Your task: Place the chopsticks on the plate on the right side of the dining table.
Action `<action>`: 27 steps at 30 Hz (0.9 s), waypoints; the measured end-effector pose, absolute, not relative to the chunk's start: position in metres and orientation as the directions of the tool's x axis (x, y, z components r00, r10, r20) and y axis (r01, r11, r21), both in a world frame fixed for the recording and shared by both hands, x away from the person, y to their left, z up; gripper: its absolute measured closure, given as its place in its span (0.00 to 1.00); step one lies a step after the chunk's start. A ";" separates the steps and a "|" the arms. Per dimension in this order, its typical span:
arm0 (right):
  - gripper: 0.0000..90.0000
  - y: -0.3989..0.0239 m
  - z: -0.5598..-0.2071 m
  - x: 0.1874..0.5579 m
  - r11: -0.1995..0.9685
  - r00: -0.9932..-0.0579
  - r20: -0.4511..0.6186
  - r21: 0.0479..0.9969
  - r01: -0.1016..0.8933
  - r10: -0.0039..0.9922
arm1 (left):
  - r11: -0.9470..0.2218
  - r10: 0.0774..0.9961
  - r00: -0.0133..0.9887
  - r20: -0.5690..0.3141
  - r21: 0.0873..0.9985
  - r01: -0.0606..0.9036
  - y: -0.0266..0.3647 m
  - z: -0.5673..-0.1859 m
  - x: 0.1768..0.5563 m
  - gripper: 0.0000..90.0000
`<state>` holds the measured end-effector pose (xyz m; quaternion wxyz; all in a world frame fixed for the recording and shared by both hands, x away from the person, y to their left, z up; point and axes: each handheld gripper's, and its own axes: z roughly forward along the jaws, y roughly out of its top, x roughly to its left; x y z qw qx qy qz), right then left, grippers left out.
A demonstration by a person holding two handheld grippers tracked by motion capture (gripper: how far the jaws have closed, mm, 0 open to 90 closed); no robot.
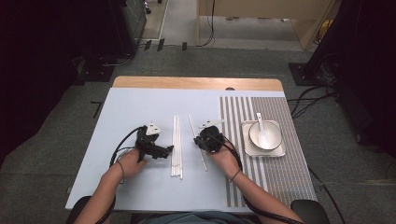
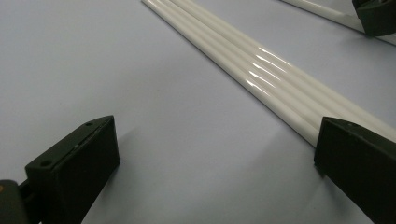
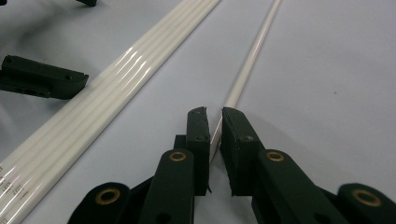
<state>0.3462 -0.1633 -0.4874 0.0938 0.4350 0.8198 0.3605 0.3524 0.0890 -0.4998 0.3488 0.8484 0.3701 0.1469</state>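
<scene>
The right gripper (image 3: pixel 214 122) clamps the single chopstick (image 3: pixel 252 60); the left gripper (image 2: pixel 215 154) stands open. Joining the chopstick bundle (image 1: pixel 176 144) remains.

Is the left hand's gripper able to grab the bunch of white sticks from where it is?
Probably yes. The left gripper stands open right beside the white sticks, one of its fingers already at their edge, with bare table between. All together they may be too wide.
</scene>
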 end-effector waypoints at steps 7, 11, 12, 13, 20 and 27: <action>0.91 -0.167 -0.488 0.352 0.365 -0.614 0.170 0.672 0.644 0.770 | -0.482 0.731 0.683 -0.010 0.701 0.526 0.089 -0.500 0.352 0.00; 0.91 -0.168 -0.489 0.356 0.350 -0.606 0.183 0.674 0.651 0.774 | -0.483 0.730 0.683 -0.010 0.700 0.526 0.089 -0.500 0.352 0.00; 0.91 -0.168 -0.489 0.357 0.345 -0.602 0.181 0.678 0.649 0.778 | -0.482 0.731 0.683 -0.010 0.701 0.526 0.089 -0.500 0.352 0.00; 0.92 -0.169 -0.489 0.360 0.343 -0.597 0.170 0.683 0.645 0.784 | -0.483 0.730 0.683 -0.009 0.700 0.526 0.089 -0.500 0.352 0.00; 0.91 -0.174 -0.491 0.366 0.330 -0.586 0.162 0.694 0.639 0.794 | -0.482 0.731 0.683 -0.009 0.701 0.526 0.089 -0.500 0.352 0.00; 0.85 -0.177 -0.486 0.357 0.280 -0.555 0.187 0.709 0.647 0.811 | -0.483 0.731 0.683 -0.009 0.701 0.525 0.089 -0.500 0.352 0.00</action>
